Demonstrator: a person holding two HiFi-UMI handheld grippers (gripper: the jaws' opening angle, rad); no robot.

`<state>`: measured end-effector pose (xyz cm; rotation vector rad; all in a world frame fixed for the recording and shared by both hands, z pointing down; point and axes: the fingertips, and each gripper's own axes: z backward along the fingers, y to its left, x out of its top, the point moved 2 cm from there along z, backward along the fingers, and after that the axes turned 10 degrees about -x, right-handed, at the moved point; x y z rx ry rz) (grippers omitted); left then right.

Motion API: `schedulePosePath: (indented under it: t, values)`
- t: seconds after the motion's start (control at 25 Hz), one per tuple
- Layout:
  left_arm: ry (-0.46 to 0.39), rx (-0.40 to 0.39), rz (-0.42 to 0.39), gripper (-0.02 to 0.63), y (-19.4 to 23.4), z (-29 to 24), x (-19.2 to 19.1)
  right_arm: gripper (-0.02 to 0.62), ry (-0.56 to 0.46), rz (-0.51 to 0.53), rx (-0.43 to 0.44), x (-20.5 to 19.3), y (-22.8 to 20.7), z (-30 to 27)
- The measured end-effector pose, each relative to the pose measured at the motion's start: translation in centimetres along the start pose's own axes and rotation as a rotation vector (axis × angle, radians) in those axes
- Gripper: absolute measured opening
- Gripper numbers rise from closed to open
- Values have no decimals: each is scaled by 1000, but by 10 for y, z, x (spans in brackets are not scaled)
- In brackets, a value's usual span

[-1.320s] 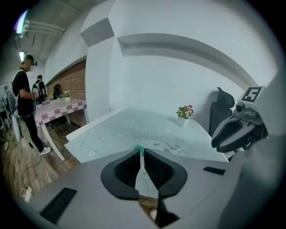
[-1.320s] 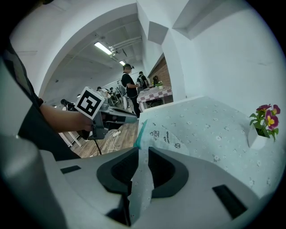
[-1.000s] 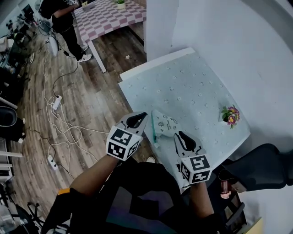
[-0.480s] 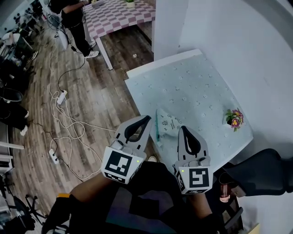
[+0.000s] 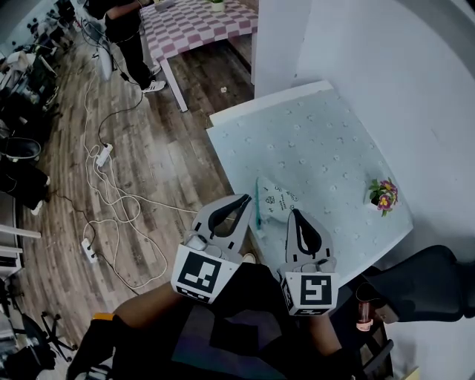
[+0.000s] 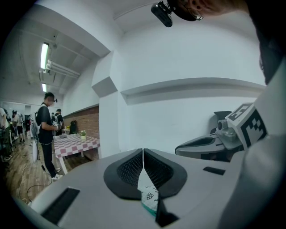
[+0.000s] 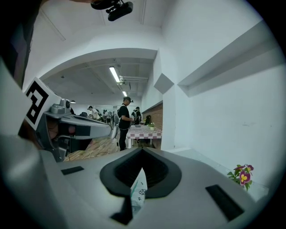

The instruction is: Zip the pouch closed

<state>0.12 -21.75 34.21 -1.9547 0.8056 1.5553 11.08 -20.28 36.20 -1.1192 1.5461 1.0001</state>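
Observation:
The pouch [image 5: 273, 202] is white with small black prints and a teal zipper edge, and it hangs over the near edge of the pale blue table [image 5: 312, 141]. My left gripper [image 5: 242, 202] is shut on the pouch's left end. My right gripper [image 5: 295, 217] is shut on its near right end. In the left gripper view the jaws [image 6: 143, 153] meet on a thin fold of the pouch [image 6: 148, 195]. The right gripper view shows the same: the jaws [image 7: 142, 153] are pressed together with the pouch [image 7: 138, 191] between them.
A small pot of flowers [image 5: 381, 193] stands near the table's right edge. A black chair [image 5: 423, 276] is at the lower right. Cables [image 5: 111, 208] trail over the wooden floor at left. A person [image 5: 126, 30] stands by a checkered table [image 5: 200, 22] farther off.
Both grippers have risen toward the camera and the pouch's near edge has come up with them. The view has shifted a little.

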Motion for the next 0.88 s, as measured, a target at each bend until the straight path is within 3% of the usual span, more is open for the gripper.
schedulePosePath:
  t: [0.88]
  values:
    - [25, -17, 0, 14, -1, -8, -4, 14, 26, -9, -4, -5, -4, -5]
